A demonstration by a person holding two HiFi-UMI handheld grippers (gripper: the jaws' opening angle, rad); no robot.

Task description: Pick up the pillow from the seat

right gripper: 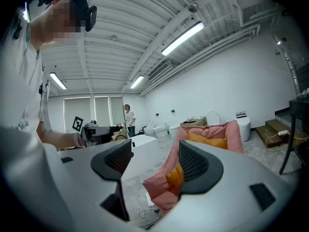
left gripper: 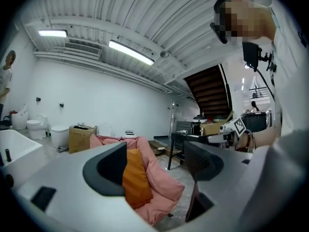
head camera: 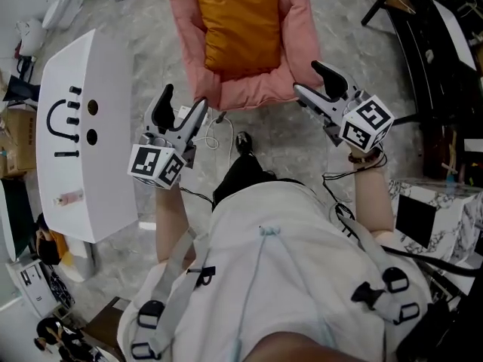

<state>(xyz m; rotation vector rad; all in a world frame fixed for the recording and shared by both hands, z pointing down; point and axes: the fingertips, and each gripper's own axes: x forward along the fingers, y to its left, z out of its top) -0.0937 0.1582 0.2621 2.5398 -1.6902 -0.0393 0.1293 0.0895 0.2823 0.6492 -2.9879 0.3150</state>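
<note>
Ok so both claws are sitting spread wide rn, nothing between the pads of either. Left claw [head camera: 185, 98] and right claw [head camera: 307, 78] are both pointing toward the seat [head camera: 302, 47]. The pillow [head camera: 238, 21] is lying in it, ahead and to the right of the left claw, ahead and to the left of the right one, touching neither.

What I'm worrying about:
- The seat's fat rim is sitting nearer to both claws than the pillow is, so imo a claw going straight in is prob biting pink padding instead of orange. Then the whole seat is getting dragged along, bc it's looking pretty light.
- If only one claw is catching a corner, the pillow is prob flopping and sliding out. It's soft, w/ nothing stiff to pinch.
- A cable [head camera: 211, 138] is lying down on the floor to the right of the left claw, near the foot. That's a snag risk when stepping in.

Materials: the pillow is looking like smooth orange fabric, plump, roughly rectangular. The seat is pink plush w/ a rolled puffy edge. The claw pads are dark w/ a fine ribbed face, bodies plain grey. The floor is looking like hard marbled stone.
</note>
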